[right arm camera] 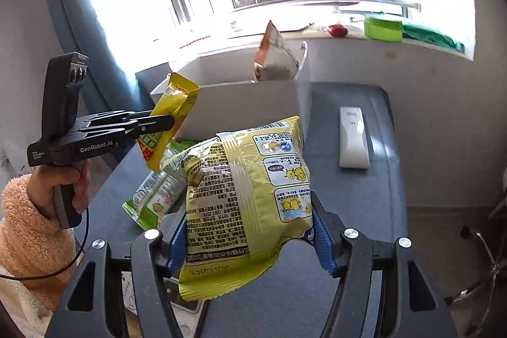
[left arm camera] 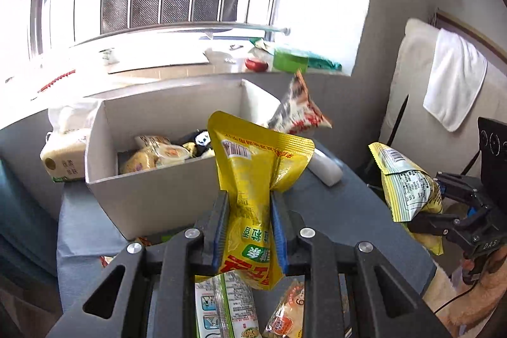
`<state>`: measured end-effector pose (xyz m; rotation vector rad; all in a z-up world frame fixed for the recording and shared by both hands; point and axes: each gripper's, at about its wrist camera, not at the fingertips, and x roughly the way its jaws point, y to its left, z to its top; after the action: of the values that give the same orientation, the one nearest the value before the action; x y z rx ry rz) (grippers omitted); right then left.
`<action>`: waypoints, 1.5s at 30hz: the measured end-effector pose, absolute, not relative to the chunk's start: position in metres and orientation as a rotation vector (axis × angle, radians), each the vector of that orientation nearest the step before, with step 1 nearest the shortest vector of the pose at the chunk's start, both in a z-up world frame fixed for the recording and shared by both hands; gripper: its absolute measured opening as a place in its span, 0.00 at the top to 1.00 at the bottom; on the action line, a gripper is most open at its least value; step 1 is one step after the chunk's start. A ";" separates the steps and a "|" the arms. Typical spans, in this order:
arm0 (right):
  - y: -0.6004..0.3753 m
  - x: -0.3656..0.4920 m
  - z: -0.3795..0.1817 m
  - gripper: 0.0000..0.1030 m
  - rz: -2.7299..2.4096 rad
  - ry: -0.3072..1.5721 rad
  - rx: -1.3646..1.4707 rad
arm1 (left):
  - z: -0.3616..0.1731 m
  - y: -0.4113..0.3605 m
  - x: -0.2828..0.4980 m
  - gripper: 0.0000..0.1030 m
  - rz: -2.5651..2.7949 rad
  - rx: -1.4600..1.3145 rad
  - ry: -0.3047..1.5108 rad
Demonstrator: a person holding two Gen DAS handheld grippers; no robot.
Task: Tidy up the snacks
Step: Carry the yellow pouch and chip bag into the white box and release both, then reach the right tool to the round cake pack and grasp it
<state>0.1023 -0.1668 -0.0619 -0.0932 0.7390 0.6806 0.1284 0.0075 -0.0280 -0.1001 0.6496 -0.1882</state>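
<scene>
My left gripper (left arm camera: 248, 201) is shut on a bright yellow snack pouch (left arm camera: 253, 179) and holds it upright above the table, just in front of the white box (left arm camera: 152, 198); it also shows in the right wrist view (right arm camera: 168, 122). My right gripper (right arm camera: 248, 211) is shut on a pale yellow-green chip bag (right arm camera: 244, 198), held above the grey table (right arm camera: 348, 211); the bag shows at the right of the left wrist view (left arm camera: 408, 182). The white box holds several small wrapped snacks (left arm camera: 158, 154) and a tall red-and-white bag (left arm camera: 294, 106) leaning in its far right corner.
A white remote (right arm camera: 353, 138) lies on the table to the right of the box. More snack packs lie on the table under the grippers (left arm camera: 221, 306), including a green one (right arm camera: 152, 195). A tissue pack (left arm camera: 63, 154) stands left of the box. A windowsill with a green container (right arm camera: 381, 27) is behind.
</scene>
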 end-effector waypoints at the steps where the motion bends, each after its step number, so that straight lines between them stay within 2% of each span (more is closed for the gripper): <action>1: -0.160 0.106 -0.054 0.33 0.702 0.721 -0.086 | -0.022 0.015 0.130 0.73 -0.179 -0.115 0.634; 6: -0.117 0.131 -0.010 0.33 0.787 0.631 -0.046 | 0.004 0.062 0.151 0.73 -0.116 -0.204 0.551; 10: -0.076 0.166 0.017 0.33 0.779 0.580 -0.034 | 0.004 0.093 0.188 0.73 -0.055 -0.264 0.554; 16: -0.031 0.236 0.024 0.32 0.660 0.618 -0.049 | -0.001 0.114 0.237 0.73 -0.017 -0.328 0.569; 18: -0.023 0.259 0.019 0.32 0.632 0.643 -0.051 | -0.004 0.117 0.247 0.70 -0.010 -0.339 0.576; 19: -0.021 0.267 0.016 0.32 0.611 0.660 -0.055 | -0.006 0.117 0.249 0.65 -0.005 -0.337 0.587; 20: -0.020 0.276 0.014 0.32 0.603 0.678 -0.055 | -0.007 0.116 0.254 0.48 -0.009 -0.337 0.602; 21: -0.019 0.283 0.011 0.30 0.608 0.694 -0.049 | -0.009 0.116 0.256 0.22 -0.003 -0.339 0.610; 22: -0.018 0.288 0.009 0.26 0.615 0.707 -0.048 | -0.010 0.116 0.257 0.08 0.005 -0.339 0.615; 23: -0.018 0.292 0.007 0.22 0.613 0.711 -0.046 | -0.010 0.116 0.256 0.00 0.008 -0.335 0.609; 24: -0.021 0.292 0.007 0.08 0.599 0.704 -0.038 | -0.010 0.116 0.255 0.00 0.012 -0.328 0.606; 25: -0.024 0.291 0.007 0.00 0.594 0.693 -0.026 | -0.010 0.117 0.254 0.00 0.008 -0.326 0.613; 34: -0.031 0.262 0.021 0.00 0.630 0.634 -0.025 | 0.004 0.117 0.228 0.00 0.012 -0.342 0.615; 45: -0.071 0.158 0.039 0.00 0.742 0.508 -0.037 | 0.013 0.081 0.128 0.00 -0.059 -0.238 0.594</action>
<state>0.1579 -0.0712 0.0391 -0.0370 0.5082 0.7418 0.1277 0.0811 0.0132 -0.2378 0.5936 -0.0590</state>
